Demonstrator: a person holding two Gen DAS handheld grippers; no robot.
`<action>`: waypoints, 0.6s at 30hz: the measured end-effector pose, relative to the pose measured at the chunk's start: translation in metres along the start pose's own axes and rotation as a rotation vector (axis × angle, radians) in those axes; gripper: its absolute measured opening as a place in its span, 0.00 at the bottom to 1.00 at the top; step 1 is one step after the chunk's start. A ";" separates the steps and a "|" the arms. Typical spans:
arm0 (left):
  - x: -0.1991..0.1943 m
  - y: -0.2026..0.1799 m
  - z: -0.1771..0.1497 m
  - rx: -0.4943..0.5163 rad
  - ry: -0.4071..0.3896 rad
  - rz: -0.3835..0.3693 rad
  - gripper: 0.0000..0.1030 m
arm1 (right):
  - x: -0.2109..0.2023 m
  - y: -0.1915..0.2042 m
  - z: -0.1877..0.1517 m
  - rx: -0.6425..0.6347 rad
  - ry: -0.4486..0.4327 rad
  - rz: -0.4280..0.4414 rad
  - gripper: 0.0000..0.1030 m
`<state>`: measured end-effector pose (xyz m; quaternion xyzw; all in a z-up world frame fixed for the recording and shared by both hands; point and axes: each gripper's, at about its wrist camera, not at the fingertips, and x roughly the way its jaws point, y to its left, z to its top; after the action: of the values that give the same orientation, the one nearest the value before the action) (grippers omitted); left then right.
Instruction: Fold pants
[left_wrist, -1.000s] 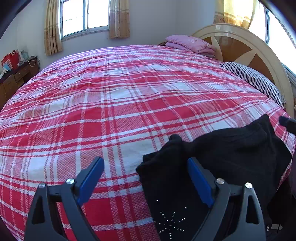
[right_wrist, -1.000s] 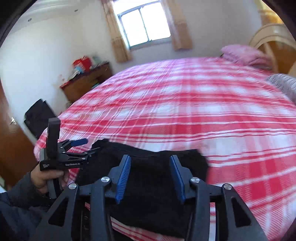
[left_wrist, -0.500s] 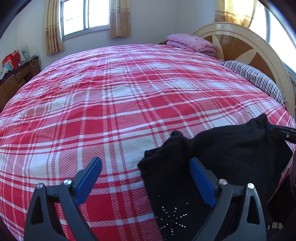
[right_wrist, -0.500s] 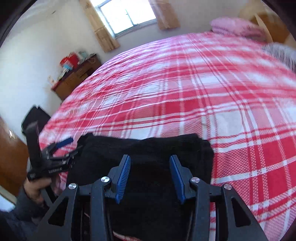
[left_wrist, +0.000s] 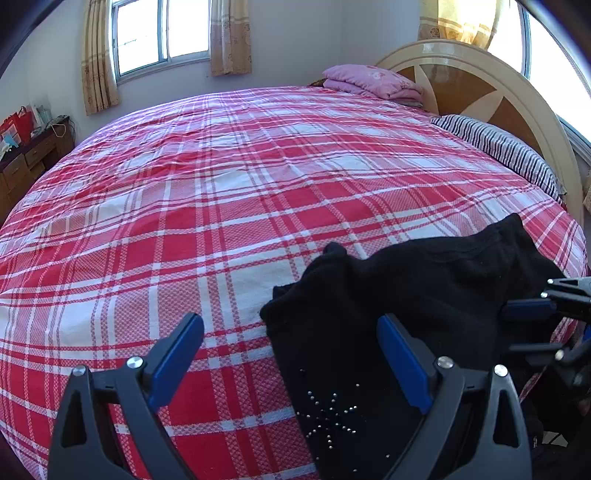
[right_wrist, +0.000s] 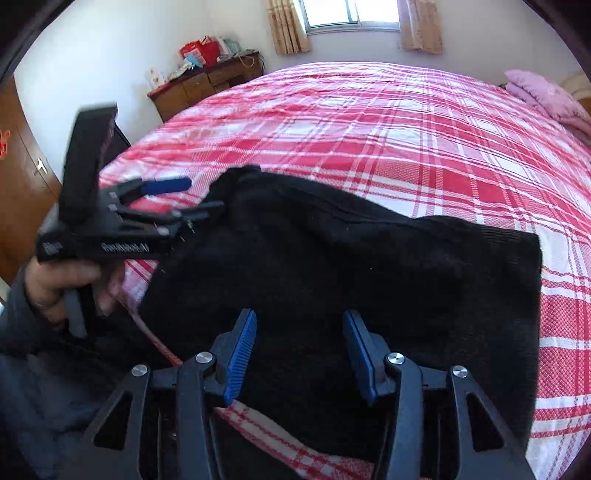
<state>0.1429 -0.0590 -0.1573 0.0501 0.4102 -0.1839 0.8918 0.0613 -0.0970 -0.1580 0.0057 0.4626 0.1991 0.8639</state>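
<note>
Right gripper (right_wrist: 299, 350) hovered over the near part of the black pants (right_wrist: 332, 266), its blue pads spread and widening; cloth lay beneath the gap, yet we saw neither pad pressing on it. Left gripper (left_wrist: 291, 354) stood wide apart beside the same garment, one pad over bare bedspread (left_wrist: 184, 221) and the other over the dark cloth near a starburst of small studs (left_wrist: 328, 413); it held nothing. From the right wrist view, the left gripper (right_wrist: 177, 199) appeared at the pants' far-left corner, carried in a hand (right_wrist: 62, 284) with a dark sleeve.

Taking the pants as our landmark, they lay in a compact, roughly rectangular bundle at the bed's near edge, with some cloth apparently hanging over that edge. Beyond them the red-and-white plaid bedspread ran clear to a pink folded quilt (left_wrist: 373, 81) and a striped pillow (left_wrist: 498, 147) by the headboard (left_wrist: 480, 85).

We judged the folding well advanced: the garment was already doubled into a short block. Its upper edge remained rumpled and one corner peaked upward, so what remained seemed to be squaring the edges, and possibly one last fold.
</note>
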 end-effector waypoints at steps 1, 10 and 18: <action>-0.001 0.000 0.000 -0.001 0.000 -0.007 0.94 | -0.002 -0.002 0.002 0.009 -0.010 -0.014 0.50; -0.009 -0.015 -0.004 0.017 0.021 -0.138 0.94 | -0.076 -0.072 -0.011 0.218 -0.143 -0.149 0.55; 0.003 -0.010 -0.010 -0.042 0.057 -0.204 0.94 | -0.067 -0.117 -0.026 0.367 -0.087 -0.106 0.55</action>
<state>0.1343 -0.0667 -0.1654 -0.0056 0.4424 -0.2635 0.8572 0.0470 -0.2323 -0.1421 0.1473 0.4530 0.0650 0.8769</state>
